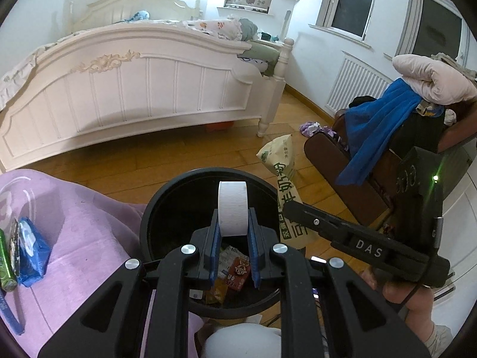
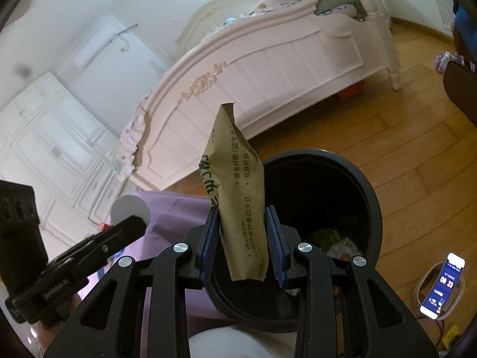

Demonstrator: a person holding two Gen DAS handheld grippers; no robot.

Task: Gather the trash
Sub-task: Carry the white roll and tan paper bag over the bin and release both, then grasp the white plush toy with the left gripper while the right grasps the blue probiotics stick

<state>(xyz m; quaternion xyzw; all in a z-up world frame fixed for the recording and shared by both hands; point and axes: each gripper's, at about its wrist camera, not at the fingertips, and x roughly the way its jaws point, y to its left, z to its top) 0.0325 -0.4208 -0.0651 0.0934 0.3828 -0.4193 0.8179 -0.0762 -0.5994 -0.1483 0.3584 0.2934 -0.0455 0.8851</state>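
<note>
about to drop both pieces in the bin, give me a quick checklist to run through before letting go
1. Left hand-held gripper shut on the white cap: ok.
2. Cap over the mouth of the black bin: ok; the left wrist view shows the bin's inside behind and below it.
3. Right hand-held gripper shut on the tan packet: ok.
4. Packet's lower end over the bin opening: ok, but its upper part leans out past the rim.
5. Room left in the bin: ok; wrappers lie low at the bottom.
6. The two grippers clear of each other: cannot tell.
</note>
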